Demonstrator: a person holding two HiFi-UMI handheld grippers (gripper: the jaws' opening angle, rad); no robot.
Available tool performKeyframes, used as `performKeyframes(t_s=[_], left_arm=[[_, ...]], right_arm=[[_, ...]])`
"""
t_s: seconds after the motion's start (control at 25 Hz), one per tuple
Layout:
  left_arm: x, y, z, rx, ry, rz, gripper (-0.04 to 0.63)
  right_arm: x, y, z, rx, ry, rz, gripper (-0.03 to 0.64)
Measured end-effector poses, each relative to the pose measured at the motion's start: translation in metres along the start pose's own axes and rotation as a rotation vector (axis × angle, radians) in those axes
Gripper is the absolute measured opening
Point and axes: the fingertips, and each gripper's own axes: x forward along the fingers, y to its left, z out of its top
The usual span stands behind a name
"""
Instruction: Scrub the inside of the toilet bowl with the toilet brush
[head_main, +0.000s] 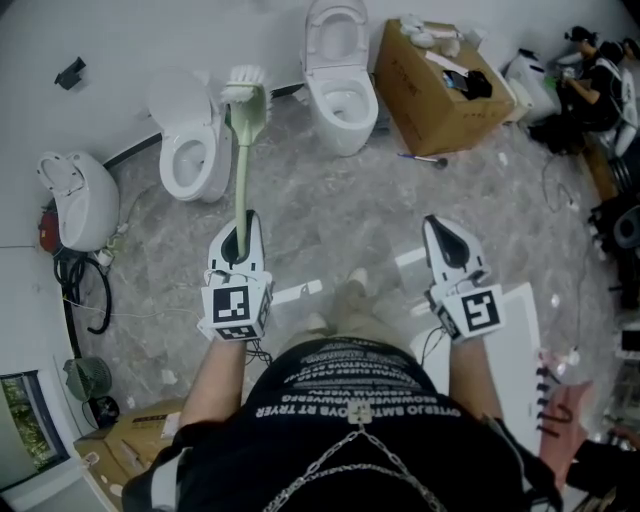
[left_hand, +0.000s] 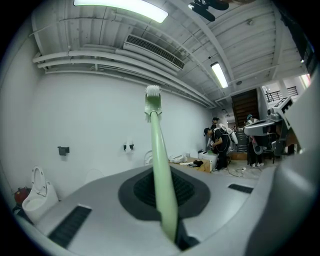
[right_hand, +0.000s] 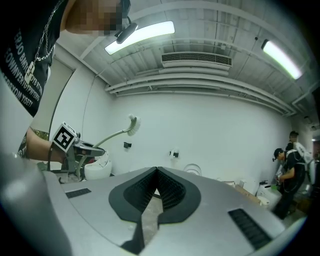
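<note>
**Toilet brush gripped on the left, held off the bowls**

The left hand-held gripper (head_main: 242, 228) has its jaws closed on the pale green handle of the toilet brush (head_main: 243, 160). In the left gripper view the handle runs up from between the pads, straight toward 12 o'clock, and ends in the white bristle head (left_hand: 153, 97) in open air before the white wall. The right hand-held gripper (head_main: 441, 228) holds nothing. Its jaw tips meet, with only a thin slit lower down showing the floor.

In the head view the brush head lies at 12 o'clock from the left hand-held gripper, just beside the raised lid of an open toilet (head_main: 190, 155) that stands at 11 o'clock from that gripper. A second open toilet (head_main: 340, 100) stands at 1 o'clock, with a cardboard box (head_main: 425, 100) just to its 3 o'clock side. A third toilet (head_main: 78, 198) sits at 9 o'clock by the wall. The marbled floor (head_main: 340, 215) lies under both grippers.
</note>
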Motion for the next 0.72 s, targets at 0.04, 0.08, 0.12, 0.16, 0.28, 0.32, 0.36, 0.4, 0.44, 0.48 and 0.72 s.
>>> performKeyframes(t_s=[0.04,0.08,0.12,0.16,0.28,0.32,0.36,0.4,0.44,0.48,0.72], left_arm=[[0.001,-0.004,0.001,-0.001,-0.005,-0.006,0.002],[0.002,-0.008,0.001,-0.001,-0.009,-0.011,0.002],[0.003,-0.012,0.003,0.0,-0.012,-0.014,0.002],[0.005,-0.015,0.004,0.003,-0.013,-0.015,0.002],[0.015,-0.019,0.005,0.017,-0.002,-0.015,0.002],[0.018,-0.02,0.006,0.022,0.002,-0.014,0.002],[0.022,-0.02,0.007,0.025,0.005,-0.01,0.002],[0.026,-0.02,0.009,0.025,0.006,-0.006,0.002],[0.03,-0.019,0.011,0.021,0.005,-0.002,0.003],[0.035,-0.02,0.013,0.016,0.004,0.001,0.002],[0.071,-0.032,0.017,0.004,0.015,0.006,0.002]], right_arm=[[0.0,-0.001,-0.002,0.004,-0.001,0.003,0.003],[0.0,-0.002,-0.003,0.009,-0.001,0.006,0.003],[-0.001,-0.005,-0.004,0.012,0.0,0.009,0.003],[0.0,-0.008,-0.004,0.011,-0.001,0.011,0.003],[0.0,-0.023,-0.006,-0.021,0.004,0.016,0.003],[0.002,-0.028,-0.008,-0.027,0.009,0.014,0.003],[0.004,-0.033,-0.01,-0.022,0.013,0.011,0.003],[0.006,-0.038,-0.012,-0.014,0.018,0.008,0.003],[0.01,-0.043,-0.013,-0.009,0.022,0.008,0.003],[0.014,-0.048,-0.014,-0.01,0.026,0.011,0.003],[0.04,-0.08,-0.02,0.008,0.031,0.033,0.003]])
